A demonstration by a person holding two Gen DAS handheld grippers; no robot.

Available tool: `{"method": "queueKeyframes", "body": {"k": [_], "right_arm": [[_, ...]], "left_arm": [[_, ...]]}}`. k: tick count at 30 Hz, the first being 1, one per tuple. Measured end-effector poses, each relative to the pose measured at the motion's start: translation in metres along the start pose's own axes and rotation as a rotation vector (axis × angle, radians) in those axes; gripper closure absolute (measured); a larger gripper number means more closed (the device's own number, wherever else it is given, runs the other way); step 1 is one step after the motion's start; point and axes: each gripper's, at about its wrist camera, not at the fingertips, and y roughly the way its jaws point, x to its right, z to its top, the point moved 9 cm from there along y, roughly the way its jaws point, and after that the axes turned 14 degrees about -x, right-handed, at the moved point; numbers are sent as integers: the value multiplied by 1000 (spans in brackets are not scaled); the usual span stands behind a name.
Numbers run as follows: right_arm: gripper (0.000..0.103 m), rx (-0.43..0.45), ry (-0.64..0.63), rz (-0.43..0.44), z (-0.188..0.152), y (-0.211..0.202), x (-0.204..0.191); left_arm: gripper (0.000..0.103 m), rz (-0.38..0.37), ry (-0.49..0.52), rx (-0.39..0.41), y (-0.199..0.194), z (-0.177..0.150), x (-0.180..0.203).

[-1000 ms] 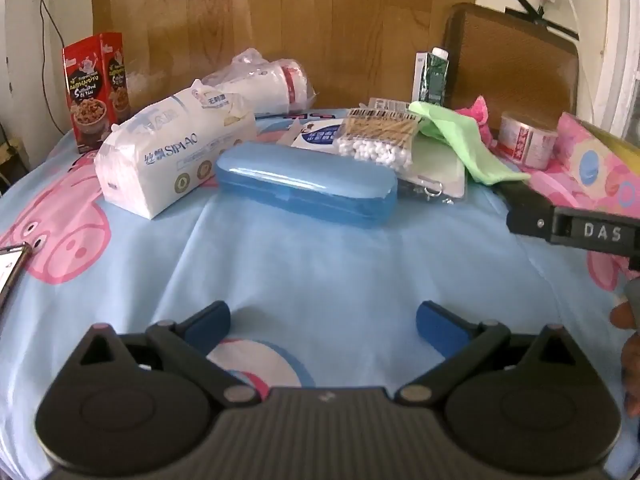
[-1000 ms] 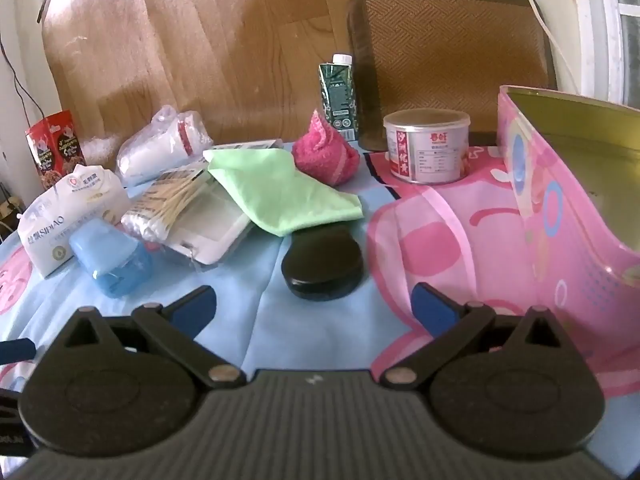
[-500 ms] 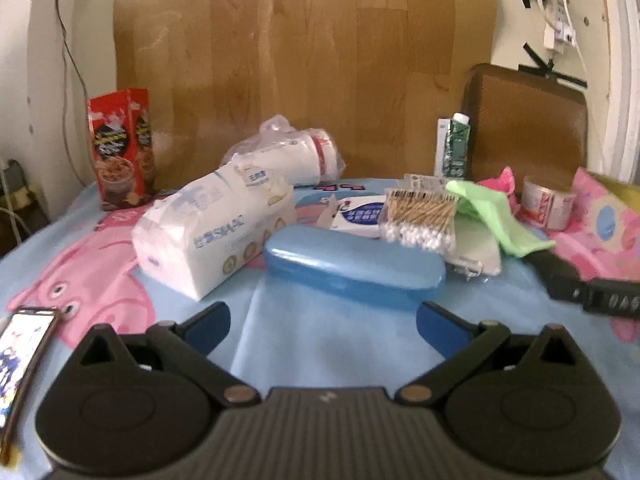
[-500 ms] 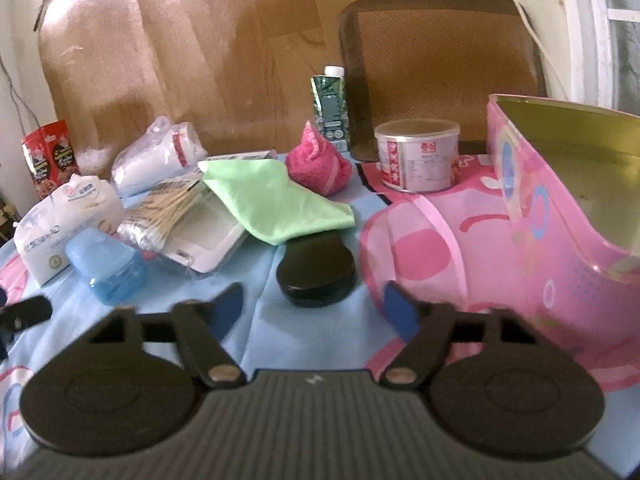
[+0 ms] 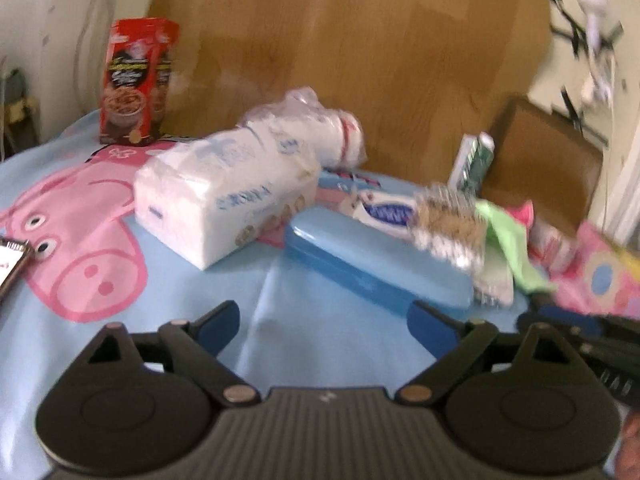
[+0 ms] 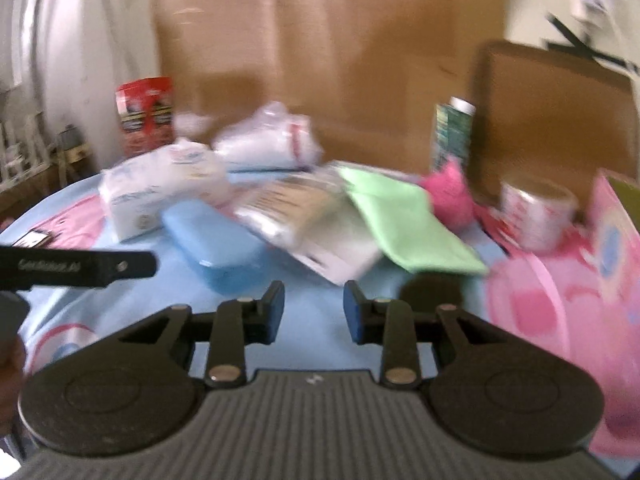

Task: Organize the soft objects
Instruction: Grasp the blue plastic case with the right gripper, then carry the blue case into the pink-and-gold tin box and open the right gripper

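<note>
Looks like nothing's been sorted yet. The left tongs [image 5: 323, 320] are spread wide over the desk [image 5: 312, 320], holding nothing; the right tongs [image 6: 314, 312] are pinched narrow, also carrying nothing. The green cloth [image 6: 404, 216] is lying at about 1 o'clock from the right tongs, with the pink cloth [image 6: 448, 194] just behind it and the tissue pack [image 5: 224, 200] at 11 o'clock from the left ones. A cartoon-pig cloth is covering the desk, and a wooden board [image 5: 352, 52] is leaning against the wall. Both views are blurry.
</note>
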Motion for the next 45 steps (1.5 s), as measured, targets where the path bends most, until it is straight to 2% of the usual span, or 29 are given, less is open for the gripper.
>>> {"method": "queueKeyframes", "body": {"k": [2, 5, 7, 10, 13, 15, 16, 18, 24, 31, 34, 39, 42, 45], "right_arm": [[66, -12, -68, 41, 7, 7, -16], [53, -30, -127, 75, 14, 23, -30], [44, -75, -150, 119, 16, 39, -36], [38, -139, -143, 168, 21, 61, -42], [28, -127, -153, 203, 28, 64, -49], [32, -133, -170, 198, 26, 64, -53], [41, -135, -178, 194, 24, 62, -54], [43, -128, -196, 193, 20, 56, -55], [46, -140, -220, 196, -2, 33, -49], [46, -157, -192, 236, -50, -24, -16], [46, -152, -170, 202, -67, -46, 1], [38, -125, -75, 64, -87, -71, 40], [34, -101, -24, 55, -94, -79, 53], [31, -82, -16, 63, -95, -80, 53]], "left_arm": [[7, -36, -59, 17, -3, 2, -10], [5, -52, -151, 28, -5, 2, -27], [5, -56, -185, 33, -6, 2, -33], [5, -47, -194, 32, -6, 3, -34], [4, -33, -180, 24, -4, 3, -32], [4, -29, -178, 21, -3, 3, -33], [4, -28, -175, 20, -4, 2, -32], [4, -24, -171, 18, -3, 2, -32], [1, -16, -156, 8, -2, 2, -30], [0, -1, -123, -15, 1, 2, -23], [0, -38, -72, -43, 3, 1, -7], [0, -209, 23, -94, 2, 0, 46], [0, -281, 104, -146, 6, -4, 84], [0, -294, 143, -201, 18, -9, 110]]}}
